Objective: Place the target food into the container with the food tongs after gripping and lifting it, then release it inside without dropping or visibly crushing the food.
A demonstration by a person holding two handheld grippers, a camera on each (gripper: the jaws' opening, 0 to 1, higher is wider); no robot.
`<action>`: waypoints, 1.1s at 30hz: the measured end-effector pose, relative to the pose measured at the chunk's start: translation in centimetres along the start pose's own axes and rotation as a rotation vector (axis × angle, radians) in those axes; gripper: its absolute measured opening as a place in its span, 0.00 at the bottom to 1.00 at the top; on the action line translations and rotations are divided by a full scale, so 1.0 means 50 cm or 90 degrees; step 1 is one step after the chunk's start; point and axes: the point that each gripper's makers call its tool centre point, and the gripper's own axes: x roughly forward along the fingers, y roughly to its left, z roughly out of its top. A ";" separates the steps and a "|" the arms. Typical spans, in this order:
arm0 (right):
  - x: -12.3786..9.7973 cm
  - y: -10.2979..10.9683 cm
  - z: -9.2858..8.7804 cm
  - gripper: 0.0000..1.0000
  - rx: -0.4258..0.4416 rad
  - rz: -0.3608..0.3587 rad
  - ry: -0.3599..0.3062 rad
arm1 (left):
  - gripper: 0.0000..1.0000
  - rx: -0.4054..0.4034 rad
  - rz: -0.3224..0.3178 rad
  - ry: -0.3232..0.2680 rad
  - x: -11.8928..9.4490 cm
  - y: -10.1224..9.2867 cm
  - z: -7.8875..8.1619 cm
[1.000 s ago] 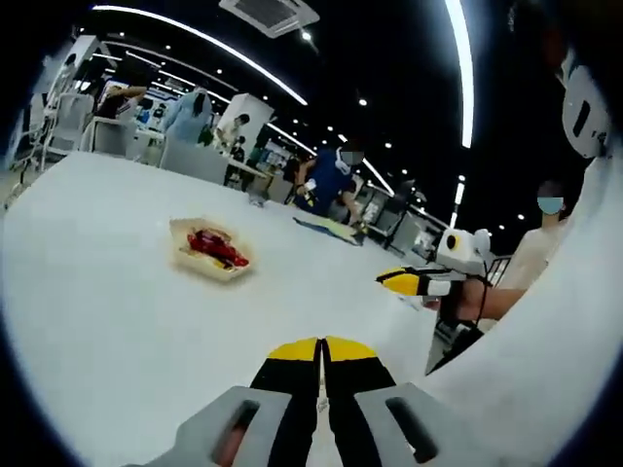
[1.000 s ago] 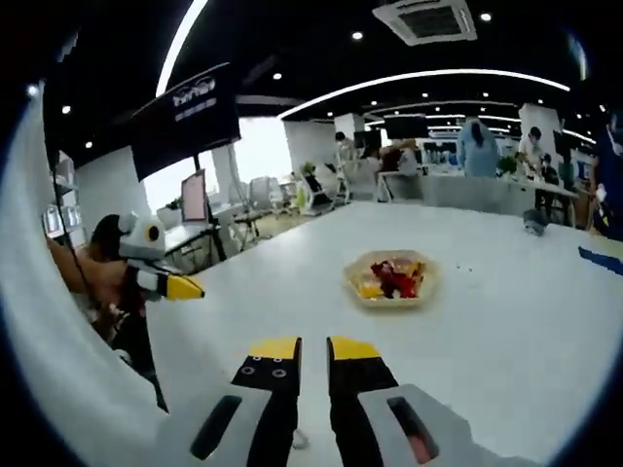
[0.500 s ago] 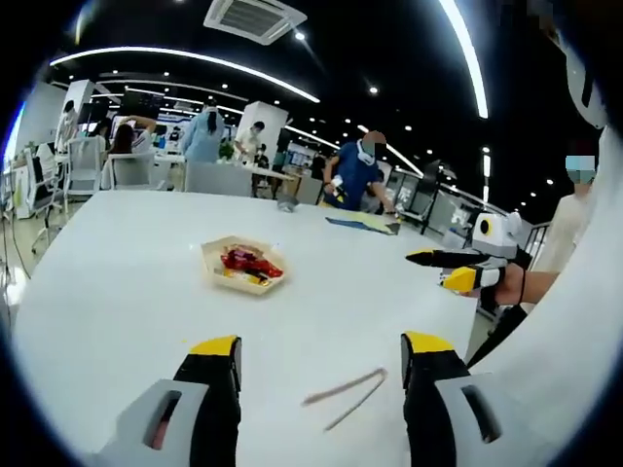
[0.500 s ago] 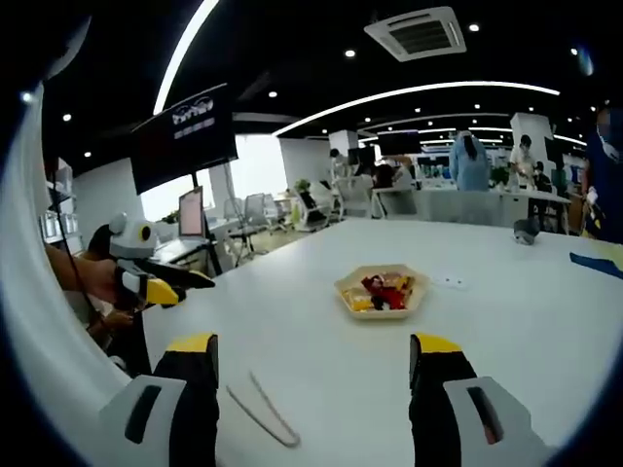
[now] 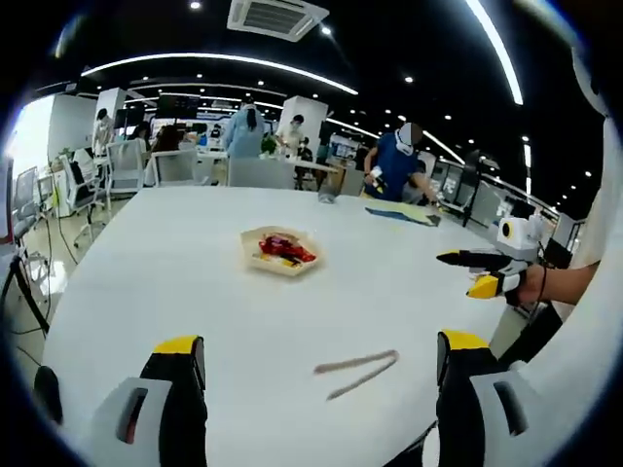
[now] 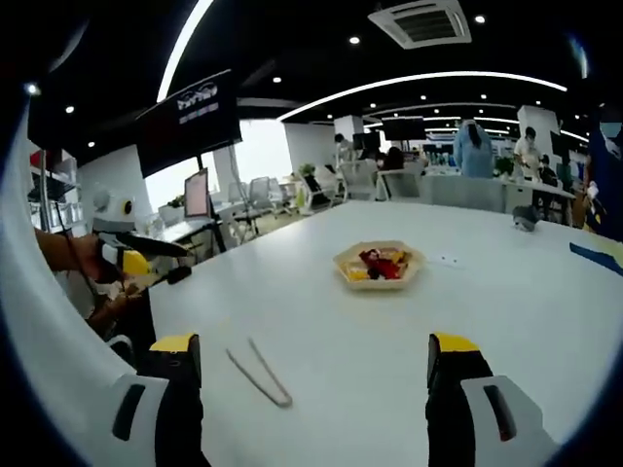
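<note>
A tan hexagonal container (image 5: 279,251) holds red and yellow food (image 5: 282,247) in the middle of the white table (image 5: 146,272); it is also the container (image 6: 378,266) with food (image 6: 379,263) in the right gripper view. Metal food tongs (image 5: 356,373) lie flat on the table near my side, seen too as tongs (image 6: 258,372). My left gripper (image 5: 319,368) stands wide open above the table, the tongs lying between its jaws. My right gripper (image 6: 316,362) is wide open too, nothing held. Each shows in the other's view: right gripper (image 5: 475,271), left gripper (image 6: 146,258).
A blue and yellow sheet (image 5: 402,214) and a small dark object (image 5: 327,197) lie at the table's far edge. Chairs (image 5: 178,166), desks and several people stand beyond. A monitor (image 6: 197,195) stands off the table's side.
Both grippers went from shut to wide open. The tongs came into sight on the table between the jaws. Both cameras shifted, so the container sits more central.
</note>
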 end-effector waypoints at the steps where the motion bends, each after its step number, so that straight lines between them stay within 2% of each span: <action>1: -0.002 0.003 -0.002 0.98 0.000 0.002 -0.001 | 0.99 0.002 0.003 -0.002 -0.003 -0.002 -0.002; 6: -0.011 0.017 0.000 0.98 -0.007 0.000 -0.005 | 0.99 0.000 0.018 -0.003 -0.011 0.001 -0.022; 9: -0.010 0.018 0.018 0.98 -0.020 -0.022 -0.028 | 1.00 -0.013 0.011 -0.010 0.000 0.006 -0.032; 11: -0.006 0.020 0.020 0.98 -0.016 -0.034 -0.023 | 1.00 -0.013 0.002 -0.004 0.012 0.012 -0.036; 13: -0.004 0.019 0.026 0.98 -0.012 -0.053 -0.033 | 1.00 -0.003 -0.014 0.005 0.020 0.017 -0.035; 16: -0.002 0.035 0.023 0.98 0.022 -0.068 -0.029 | 1.00 0.010 -0.021 0.011 0.017 0.035 -0.031; 18: -0.001 0.049 0.021 0.98 0.023 -0.068 -0.033 | 1.00 0.020 -0.019 -0.003 0.009 0.048 -0.025; 22: -0.004 0.070 0.007 0.98 0.037 -0.094 -0.021 | 1.00 0.028 -0.033 0.006 0.006 0.069 -0.043; 30: -0.020 0.077 -0.004 0.97 0.067 -0.165 -0.016 | 1.00 0.056 -0.071 0.008 0.002 0.077 -0.032; 33: -0.023 0.092 -0.002 0.98 0.056 -0.176 -0.014 | 1.00 0.057 -0.088 0.010 0.000 0.076 -0.026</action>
